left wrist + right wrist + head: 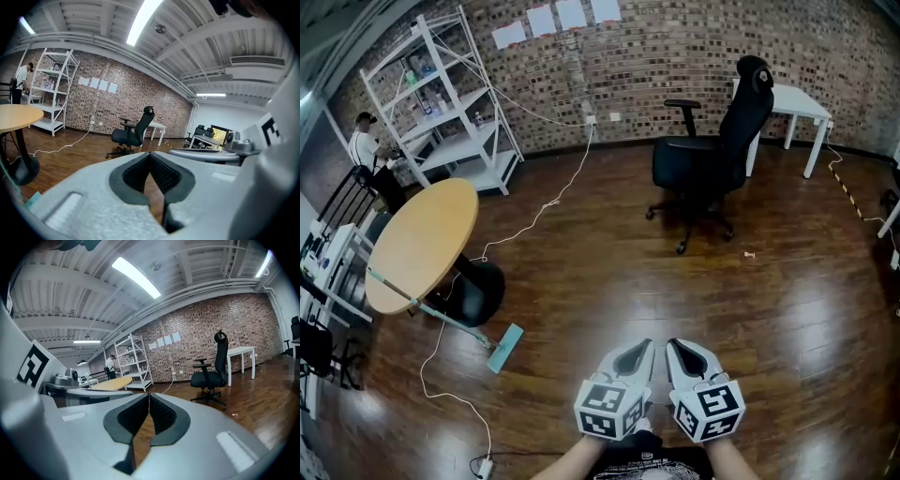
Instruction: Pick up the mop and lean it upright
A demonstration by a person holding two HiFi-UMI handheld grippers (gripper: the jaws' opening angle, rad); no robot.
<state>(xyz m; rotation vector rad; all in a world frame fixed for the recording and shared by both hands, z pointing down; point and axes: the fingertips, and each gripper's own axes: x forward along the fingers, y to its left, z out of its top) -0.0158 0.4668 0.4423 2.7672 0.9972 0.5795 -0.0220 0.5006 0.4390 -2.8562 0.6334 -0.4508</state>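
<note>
The mop is at the left of the head view. Its teal head (504,348) rests on the wood floor, and its thin handle (427,308) slants up and left to the edge of the round wooden table (427,239). Both grippers are held side by side near the bottom of that view, well to the right of the mop. The left gripper (646,349) is shut with nothing in it, its jaws meeting at the tip (150,155). The right gripper (672,347) is also shut and empty (149,395).
A black office chair (712,155) stands ahead, with a white desk (797,103) behind it. White shelving (450,94) lines the brick wall at the left, and a person (366,141) stands beside it. A white cable (534,216) trails across the floor to a power strip (483,466).
</note>
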